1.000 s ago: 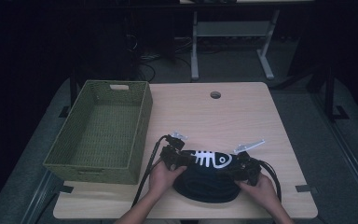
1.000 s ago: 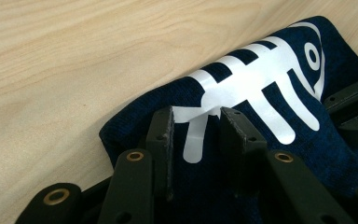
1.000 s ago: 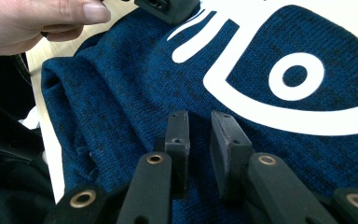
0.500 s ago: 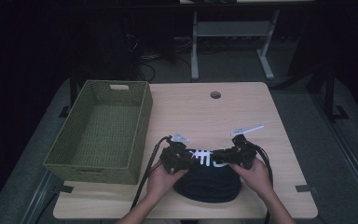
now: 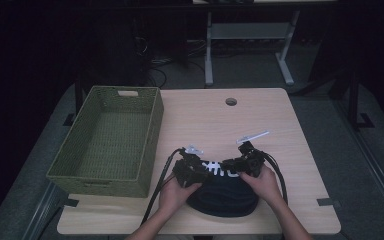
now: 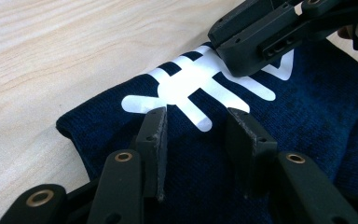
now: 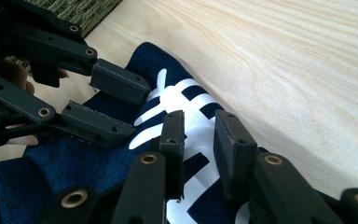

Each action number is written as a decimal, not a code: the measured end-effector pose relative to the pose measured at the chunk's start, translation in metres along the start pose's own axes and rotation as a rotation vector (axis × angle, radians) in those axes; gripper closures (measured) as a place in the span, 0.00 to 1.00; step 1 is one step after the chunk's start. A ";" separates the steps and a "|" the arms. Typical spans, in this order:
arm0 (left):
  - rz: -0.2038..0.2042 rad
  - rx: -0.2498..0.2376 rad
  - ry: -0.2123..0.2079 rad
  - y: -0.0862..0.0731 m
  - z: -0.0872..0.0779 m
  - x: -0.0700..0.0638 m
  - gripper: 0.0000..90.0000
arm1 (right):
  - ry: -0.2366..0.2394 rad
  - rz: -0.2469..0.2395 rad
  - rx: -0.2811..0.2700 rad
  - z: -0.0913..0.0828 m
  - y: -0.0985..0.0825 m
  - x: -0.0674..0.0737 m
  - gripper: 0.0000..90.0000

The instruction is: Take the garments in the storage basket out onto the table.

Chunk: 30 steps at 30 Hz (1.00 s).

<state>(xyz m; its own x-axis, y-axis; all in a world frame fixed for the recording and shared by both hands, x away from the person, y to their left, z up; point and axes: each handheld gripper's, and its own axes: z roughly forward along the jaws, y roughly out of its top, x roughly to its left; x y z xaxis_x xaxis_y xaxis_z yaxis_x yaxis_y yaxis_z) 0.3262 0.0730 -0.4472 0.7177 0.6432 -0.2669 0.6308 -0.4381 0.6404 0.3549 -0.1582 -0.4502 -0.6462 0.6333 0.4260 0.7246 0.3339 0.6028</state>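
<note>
Wooden table [image 5: 280, 125], both tongs closer together than before over navy garment [image 5: 222, 200], jaws parted, gripping nothing.

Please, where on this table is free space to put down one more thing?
The far half of the table, between the basket and the right edge, is bare except for a small hole. The basket is also empty. The near middle is crowded: the dark blue cloth and both hands.
</note>
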 end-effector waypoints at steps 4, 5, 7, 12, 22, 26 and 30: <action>0.023 -0.023 -0.003 0.001 -0.010 -0.009 0.65 | 0.001 -0.037 -0.037 -0.010 0.000 0.009 0.74; 0.028 -0.034 -0.015 0.001 -0.013 -0.012 0.65 | 0.008 -0.041 -0.046 -0.014 0.000 0.011 0.74; 0.046 -0.044 -0.034 -0.001 -0.020 -0.019 0.65 | 0.026 -0.056 -0.055 -0.024 -0.004 0.017 0.74; 0.053 -0.022 -0.073 -0.010 -0.023 -0.028 0.63 | 0.059 -0.067 -0.051 -0.037 -0.023 0.024 0.72; 0.051 -0.015 -0.072 -0.026 -0.026 -0.027 0.65 | 0.072 -0.057 -0.031 -0.046 -0.061 0.029 0.71; 0.049 -0.005 -0.073 -0.032 -0.021 -0.025 0.66 | 0.069 -0.037 -0.002 -0.041 -0.071 0.022 0.74; 0.034 -0.018 -0.082 -0.031 -0.023 -0.024 0.67 | 0.075 -0.020 -0.002 -0.036 -0.075 0.018 0.74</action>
<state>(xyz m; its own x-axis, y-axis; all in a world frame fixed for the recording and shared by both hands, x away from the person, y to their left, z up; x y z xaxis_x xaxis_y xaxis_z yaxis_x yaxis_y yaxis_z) 0.2827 0.0852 -0.4444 0.7607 0.5745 -0.3021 0.6006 -0.4467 0.6631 0.2804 -0.1967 -0.4632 -0.6768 0.5725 0.4628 0.7109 0.3450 0.6128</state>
